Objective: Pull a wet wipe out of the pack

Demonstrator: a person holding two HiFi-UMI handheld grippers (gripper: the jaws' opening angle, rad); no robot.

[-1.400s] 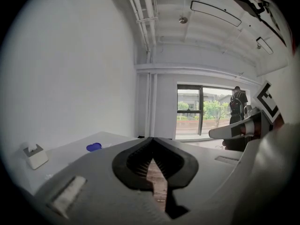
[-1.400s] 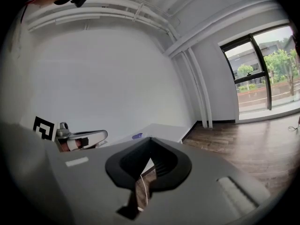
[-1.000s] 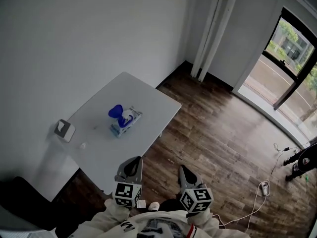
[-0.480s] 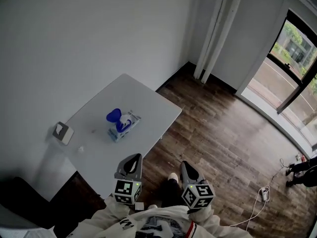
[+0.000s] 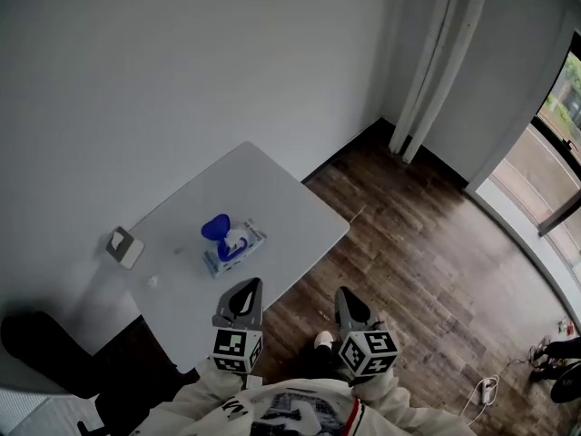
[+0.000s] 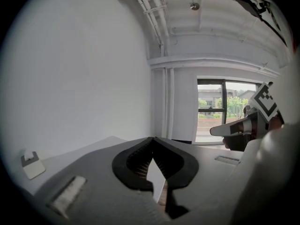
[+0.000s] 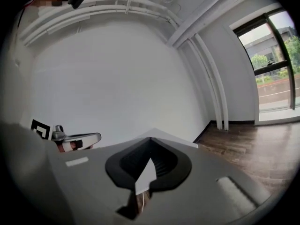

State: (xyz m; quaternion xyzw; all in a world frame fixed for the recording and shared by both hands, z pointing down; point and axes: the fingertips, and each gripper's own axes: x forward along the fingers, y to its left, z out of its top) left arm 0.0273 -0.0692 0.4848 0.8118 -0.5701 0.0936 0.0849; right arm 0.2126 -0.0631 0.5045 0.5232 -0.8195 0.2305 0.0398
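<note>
The wet wipe pack point(image 5: 234, 247) lies on the white table point(image 5: 272, 189), its blue lid point(image 5: 215, 228) flipped up toward the wall. Both grippers are held low near the person's body, short of the table's near edge and apart from the pack. My left gripper point(image 5: 245, 290) points at the table edge, jaws together, nothing held point(image 6: 153, 140). My right gripper point(image 5: 343, 295) hangs over the wooden floor, jaws together and empty point(image 7: 151, 140). The pack is hidden behind the jaws in both gripper views. Each gripper shows in the other's view: the right gripper point(image 6: 234, 128), the left gripper point(image 7: 75, 138).
A small grey-and-white holder point(image 5: 123, 246) sits at the table's left edge, and a tiny white item point(image 5: 152, 282) lies near it. A dark chair point(image 5: 45, 352) stands at lower left. White curtains point(image 5: 445, 62) hang in the corner, a glass door point(image 5: 563, 125) at right, cables point(image 5: 490, 389) on the floor.
The person has stepped toward the table, so table and pack now sit nearer and more central. Both grippers came forward with the body, still together and shut.
</note>
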